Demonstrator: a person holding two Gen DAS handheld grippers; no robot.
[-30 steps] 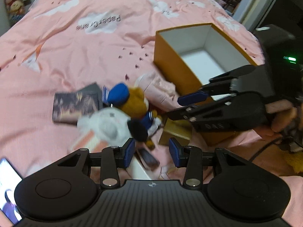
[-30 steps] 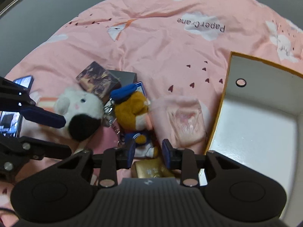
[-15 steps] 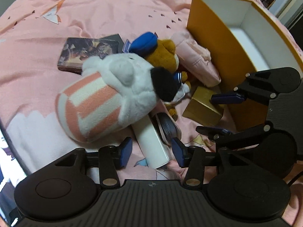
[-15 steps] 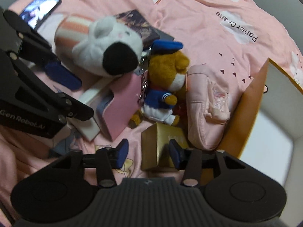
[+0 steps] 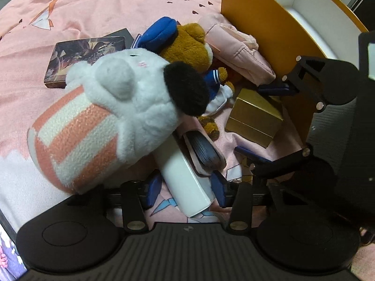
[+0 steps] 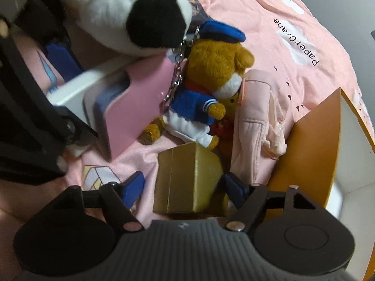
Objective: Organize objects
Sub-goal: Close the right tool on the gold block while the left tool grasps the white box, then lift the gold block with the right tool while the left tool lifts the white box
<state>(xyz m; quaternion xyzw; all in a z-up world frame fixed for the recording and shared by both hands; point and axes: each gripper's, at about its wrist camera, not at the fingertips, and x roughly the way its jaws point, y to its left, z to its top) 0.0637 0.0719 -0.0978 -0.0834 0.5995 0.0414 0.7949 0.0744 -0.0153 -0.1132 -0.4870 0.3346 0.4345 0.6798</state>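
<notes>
Pink bedsheet (image 5: 98,7) under everything. I count 2 plush toys, a white dog (image 5: 121,107) w/ striped body and a brown bear (image 5: 187,44) in blue cap; 1 gold box (image 6: 187,182); 1 white box (image 5: 187,182); 1 pink pouch (image 6: 255,121); 1 dark flat box (image 5: 77,58); 1 orange carton (image 5: 281,39), open at top.

My right gripper (image 6: 185,185) has just been opening, jaws apart, the gold box between them, right pad close to its side, left pad clear of it. The box stands beside the carton wall.

My left gripper (image 5: 187,187) has jaws apart around the white box, not pressing. Its long axis runs away from me, tilted left, far end under the dog.
</notes>
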